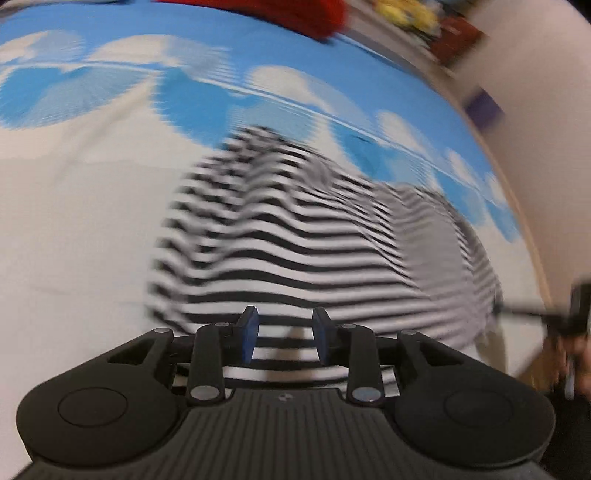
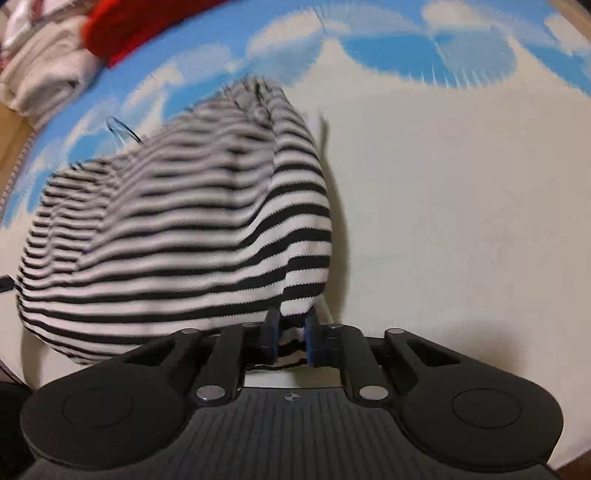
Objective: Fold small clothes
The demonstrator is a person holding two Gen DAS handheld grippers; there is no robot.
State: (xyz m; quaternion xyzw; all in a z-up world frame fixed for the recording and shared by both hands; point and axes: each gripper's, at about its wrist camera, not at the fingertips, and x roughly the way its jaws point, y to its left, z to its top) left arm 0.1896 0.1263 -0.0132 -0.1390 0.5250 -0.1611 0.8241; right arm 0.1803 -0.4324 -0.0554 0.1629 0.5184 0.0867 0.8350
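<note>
The striped shirt (image 2: pixel 177 236) fills the left and centre of the right wrist view, bunched up on a cloth with blue and white clouds (image 2: pixel 443 184). The right claw (image 2: pixel 291 332) is closed on a fold of its hem at lower centre, the cloth pinched between the blue pads. In the left wrist view the same striped shirt (image 1: pixel 295 251) spreads across the middle, and the left claw (image 1: pixel 284 334) stands open with stripes showing in the gap, gripping nothing that I can see

Both views are blurred, so the claws look to be moving fast. The risk is that the right claw's small pinch slips out under a quick pull, dropping the hem in a heap. With only one corner held, the shirt may also drag and twist rather than fold flat. A red garment (image 2: pixel 147 26) at the upper left could get caught up if the shirt slides that way
</note>
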